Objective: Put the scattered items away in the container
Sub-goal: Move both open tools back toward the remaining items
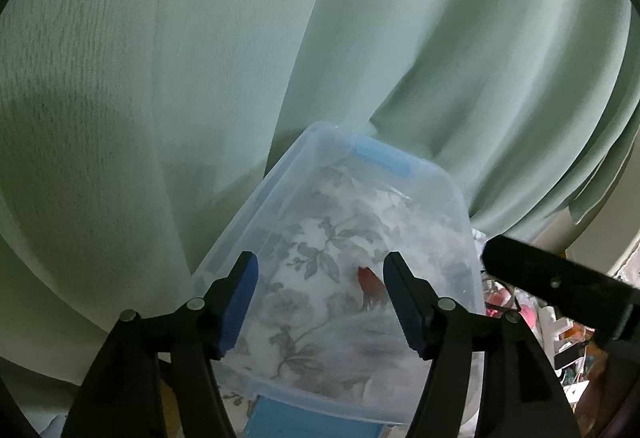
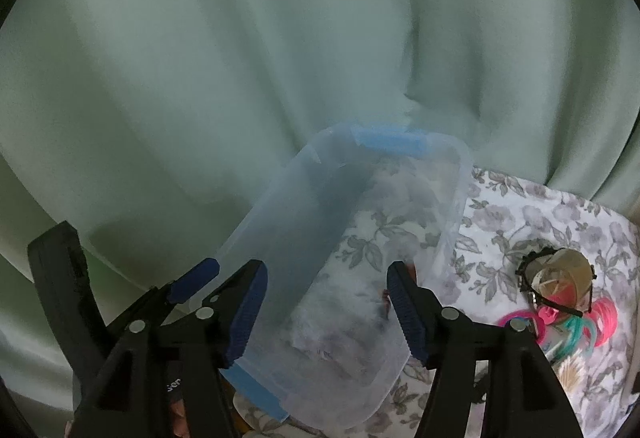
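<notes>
Sitting on the floral cloth (image 2: 520, 206), the clear container (image 2: 352, 258) holds one small red item (image 1: 370, 288); pink hair ties (image 2: 600, 322) lie outside, right; left gripper (image 1: 320, 302) and right gripper (image 2: 328, 310) hover spread wide, empty; any pickup should approach low and square.

The right gripper's finger (image 2: 404, 314) partly hides a small reddish item (image 2: 385, 303) inside the container (image 2: 280, 206).

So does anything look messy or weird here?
Yes: a heap of pink and teal hair ties and a roll of tape lie on the flowery cloth, outside the clear box. Only one small reddish thing is inside.
</notes>
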Action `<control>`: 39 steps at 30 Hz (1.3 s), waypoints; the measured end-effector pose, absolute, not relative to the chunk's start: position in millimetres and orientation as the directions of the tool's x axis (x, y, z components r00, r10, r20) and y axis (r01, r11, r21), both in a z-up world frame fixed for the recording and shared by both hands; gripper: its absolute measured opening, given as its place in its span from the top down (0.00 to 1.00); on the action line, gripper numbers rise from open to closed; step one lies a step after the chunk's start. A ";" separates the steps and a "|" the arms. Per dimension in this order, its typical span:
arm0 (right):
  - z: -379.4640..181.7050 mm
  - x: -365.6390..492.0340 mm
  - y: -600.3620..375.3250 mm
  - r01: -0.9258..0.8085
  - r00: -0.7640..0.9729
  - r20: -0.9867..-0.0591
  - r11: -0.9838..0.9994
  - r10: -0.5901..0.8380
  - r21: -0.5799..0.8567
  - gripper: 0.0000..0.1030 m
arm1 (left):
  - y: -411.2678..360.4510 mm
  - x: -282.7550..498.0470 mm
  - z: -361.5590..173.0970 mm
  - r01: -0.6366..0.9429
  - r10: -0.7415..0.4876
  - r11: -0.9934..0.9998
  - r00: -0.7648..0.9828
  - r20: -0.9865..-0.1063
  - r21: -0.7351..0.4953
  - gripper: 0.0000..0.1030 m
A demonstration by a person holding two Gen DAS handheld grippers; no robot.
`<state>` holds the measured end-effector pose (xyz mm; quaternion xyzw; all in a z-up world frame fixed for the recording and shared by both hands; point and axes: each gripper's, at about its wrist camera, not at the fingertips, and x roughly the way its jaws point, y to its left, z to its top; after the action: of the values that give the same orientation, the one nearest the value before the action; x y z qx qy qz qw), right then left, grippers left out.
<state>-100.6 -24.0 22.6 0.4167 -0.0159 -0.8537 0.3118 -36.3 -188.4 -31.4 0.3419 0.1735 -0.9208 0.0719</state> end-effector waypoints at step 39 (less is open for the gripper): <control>26.2 -34.5 182.0 0.312 -0.553 -0.512 -0.733 -0.657 0.605 0.23 | -64.3 -8.7 10.6 0.023 0.056 -0.993 -0.776 -0.628 -0.116 0.35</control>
<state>-34.5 182.0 26.2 0.3771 -0.2290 -0.8510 0.2847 -8.7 -64.3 10.6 0.3345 0.0587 -0.9405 -0.0086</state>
